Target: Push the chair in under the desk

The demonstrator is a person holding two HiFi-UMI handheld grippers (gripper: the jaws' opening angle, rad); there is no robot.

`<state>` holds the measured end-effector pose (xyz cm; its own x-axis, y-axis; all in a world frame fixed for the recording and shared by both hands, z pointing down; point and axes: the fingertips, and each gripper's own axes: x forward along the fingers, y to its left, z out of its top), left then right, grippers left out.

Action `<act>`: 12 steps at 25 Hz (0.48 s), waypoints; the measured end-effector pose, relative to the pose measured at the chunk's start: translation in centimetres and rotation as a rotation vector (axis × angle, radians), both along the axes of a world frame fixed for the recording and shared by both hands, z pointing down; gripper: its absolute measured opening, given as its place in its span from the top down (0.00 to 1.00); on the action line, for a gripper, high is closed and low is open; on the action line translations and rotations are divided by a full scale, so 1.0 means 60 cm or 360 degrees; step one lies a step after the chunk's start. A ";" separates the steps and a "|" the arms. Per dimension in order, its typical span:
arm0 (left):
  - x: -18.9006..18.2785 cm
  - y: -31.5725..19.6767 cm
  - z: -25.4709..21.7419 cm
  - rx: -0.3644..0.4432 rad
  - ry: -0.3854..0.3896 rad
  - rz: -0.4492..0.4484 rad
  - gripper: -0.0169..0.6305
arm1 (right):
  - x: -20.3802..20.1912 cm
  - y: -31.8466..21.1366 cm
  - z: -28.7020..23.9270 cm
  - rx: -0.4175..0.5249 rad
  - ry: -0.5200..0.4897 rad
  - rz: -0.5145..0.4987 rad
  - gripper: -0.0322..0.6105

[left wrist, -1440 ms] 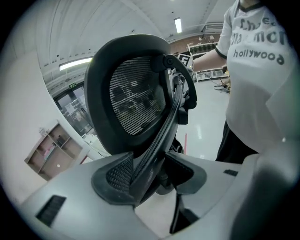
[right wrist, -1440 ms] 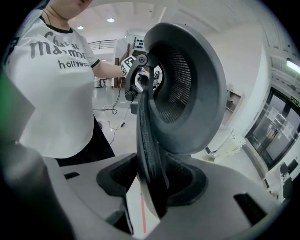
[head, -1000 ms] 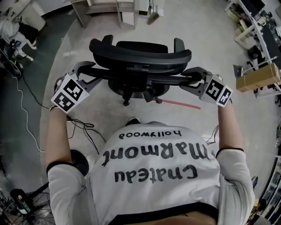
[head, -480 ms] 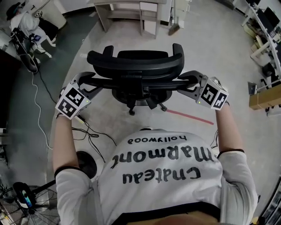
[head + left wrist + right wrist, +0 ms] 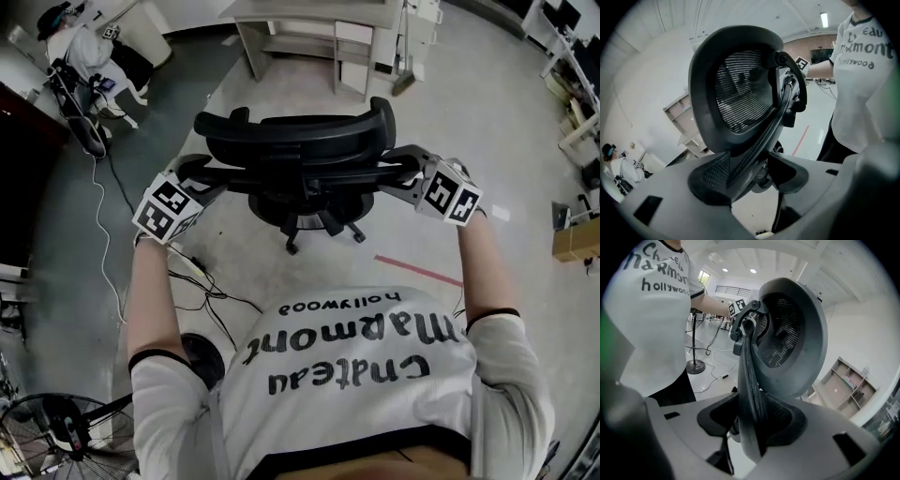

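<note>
A black mesh-backed office chair stands on the grey floor in front of me, its backrest toward me. My left gripper straddles the backrest's left edge. In the left gripper view the rim lies against the far pad, and a gap shows beside the near pad of my left gripper. My right gripper is on the right edge; in its own view the strut fills the space between the pads of that gripper. Both sets of jaws have just been opening wider. A pale desk stands beyond the chair.
A seated person is at the far left. Cables trail over the floor to my left, beside a round stand base and a fan. A red tape line marks the floor at right. Shelving shows at the right edge.
The chair and both grippers have moved toward the desk, which now fills more of the top of the head view. The red tape line has slid back toward me.
</note>
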<state>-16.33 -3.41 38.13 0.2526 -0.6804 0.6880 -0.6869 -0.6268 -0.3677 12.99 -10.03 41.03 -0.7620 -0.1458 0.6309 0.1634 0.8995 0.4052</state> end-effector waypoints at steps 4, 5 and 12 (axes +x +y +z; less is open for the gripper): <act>-0.055 -0.037 0.001 -0.0024 -0.0012 -0.0055 0.58 | -0.059 -0.038 -0.003 -0.0022 -0.0001 -0.0032 0.67; -0.071 -0.047 -0.001 -0.0019 -0.0010 -0.0068 0.58 | -0.075 -0.050 -0.005 -0.0017 -0.0009 -0.0040 0.67; -0.131 -0.110 -0.003 0.0064 0.0022 -0.0070 0.58 | -0.139 -0.125 -0.007 -0.0021 -0.0018 -0.0075 0.66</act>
<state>-24.18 -10.03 37.93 0.2310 -0.7182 0.6564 -0.7187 -0.5807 -0.3825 4.66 -17.52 40.60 -0.7750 -0.1012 0.6238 0.2013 0.8961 0.3955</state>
